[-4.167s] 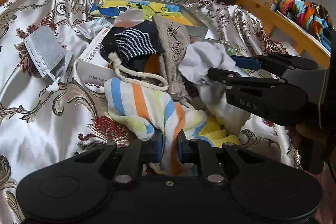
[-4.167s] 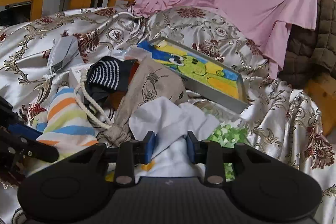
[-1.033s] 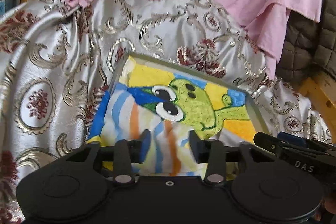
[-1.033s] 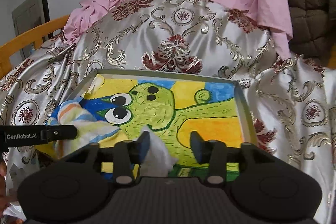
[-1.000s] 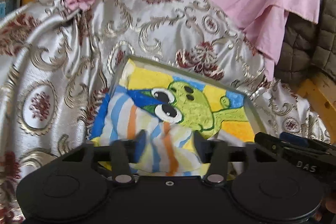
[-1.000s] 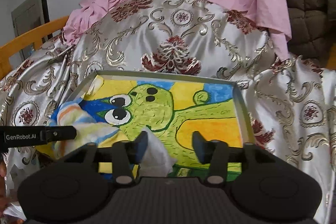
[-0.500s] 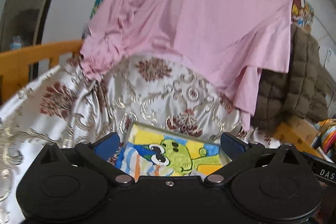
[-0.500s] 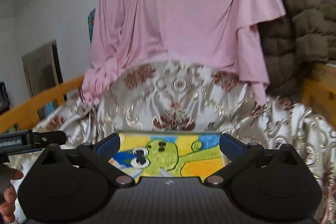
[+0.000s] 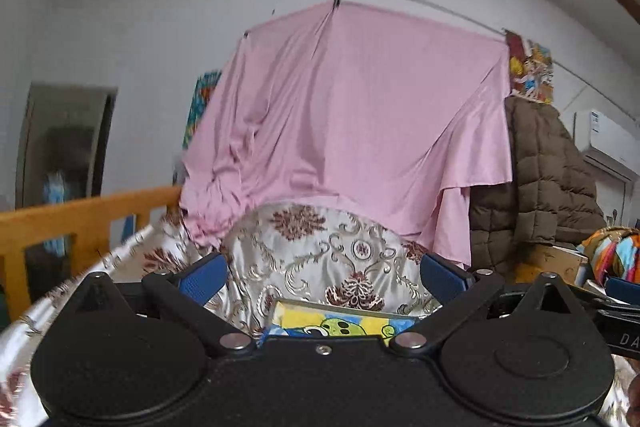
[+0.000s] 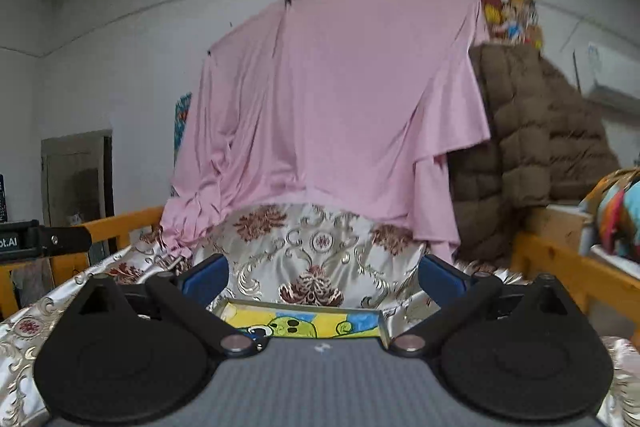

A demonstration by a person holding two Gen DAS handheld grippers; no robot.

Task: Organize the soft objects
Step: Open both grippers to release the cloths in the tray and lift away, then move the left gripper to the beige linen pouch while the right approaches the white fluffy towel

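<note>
We hold the left gripper (image 9: 322,277) with its jaws spread wide and nothing between them; the right gripper (image 10: 322,275) is likewise fully released and empty. Both cameras tilt upward, so most of the view is the pink sheet (image 9: 352,131) and the wall.

The tray (image 10: 382,325), with its cartoon print, lies on the patterned cover (image 10: 316,247) just below both grippers. Only its far edge shows in either view. We cannot see the soft objects from here; the gripper bodies hide the tray floor and the cover nearer to us.

We judge such items to be light, limp and easily deformed. They will sag and trail when lifted, and the satin cover beneath looks slippery. We advise pinching a bunched fold near the middle of each piece, not a loose corner, so that less fabric hangs free.
</note>
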